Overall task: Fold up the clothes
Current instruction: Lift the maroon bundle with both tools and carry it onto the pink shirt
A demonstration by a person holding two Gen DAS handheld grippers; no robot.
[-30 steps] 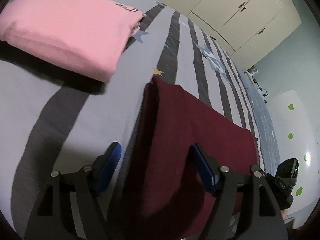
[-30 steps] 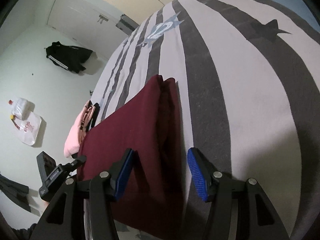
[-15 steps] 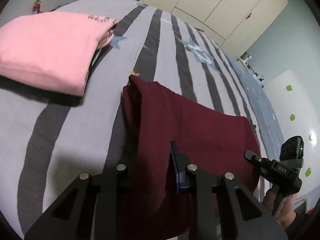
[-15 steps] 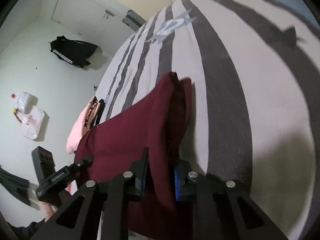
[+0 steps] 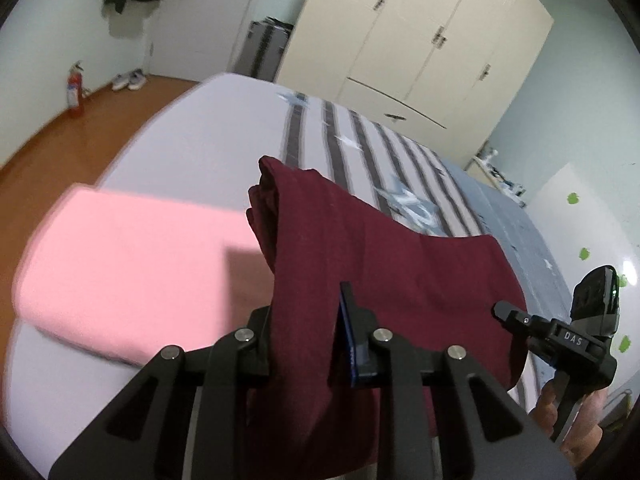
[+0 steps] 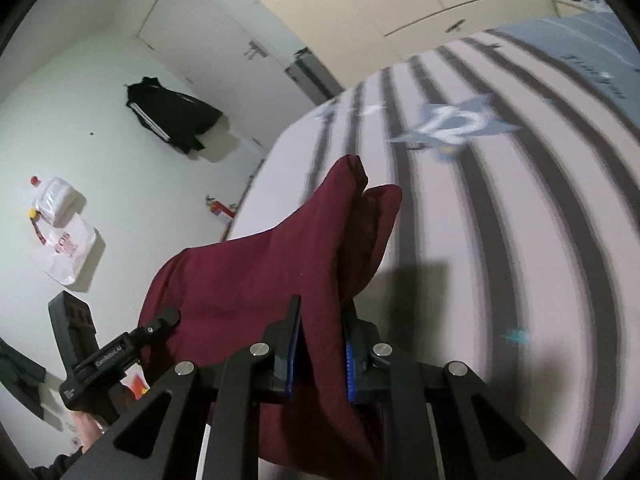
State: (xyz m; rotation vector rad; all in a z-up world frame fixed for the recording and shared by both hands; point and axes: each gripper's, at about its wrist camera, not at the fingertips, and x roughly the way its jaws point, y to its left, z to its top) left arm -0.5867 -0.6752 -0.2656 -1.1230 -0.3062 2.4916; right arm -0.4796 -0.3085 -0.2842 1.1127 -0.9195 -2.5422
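Observation:
A folded maroon garment (image 5: 384, 248) hangs lifted above the striped bed, held at both ends. My left gripper (image 5: 306, 344) is shut on its left end. My right gripper (image 6: 320, 352) is shut on its right end (image 6: 280, 264). A folded pink garment (image 5: 132, 268) lies on the bed below and left of the maroon one in the left wrist view. The right gripper's body (image 5: 576, 332) shows at the right of the left wrist view; the left gripper's body (image 6: 108, 360) shows at the lower left of the right wrist view.
The grey-striped bed (image 6: 520, 240) spreads under both grippers. Cream wardrobes (image 5: 420, 36) stand behind it. A red fire extinguisher (image 5: 75, 90) and shoes (image 5: 128, 80) are on the wooden floor by the wall. A black jacket (image 6: 172, 118) hangs on the wall.
Both grippers closed on the maroon garment's ends, then lifted it off the bed and carried it toward the pink garment, which now lies below it.

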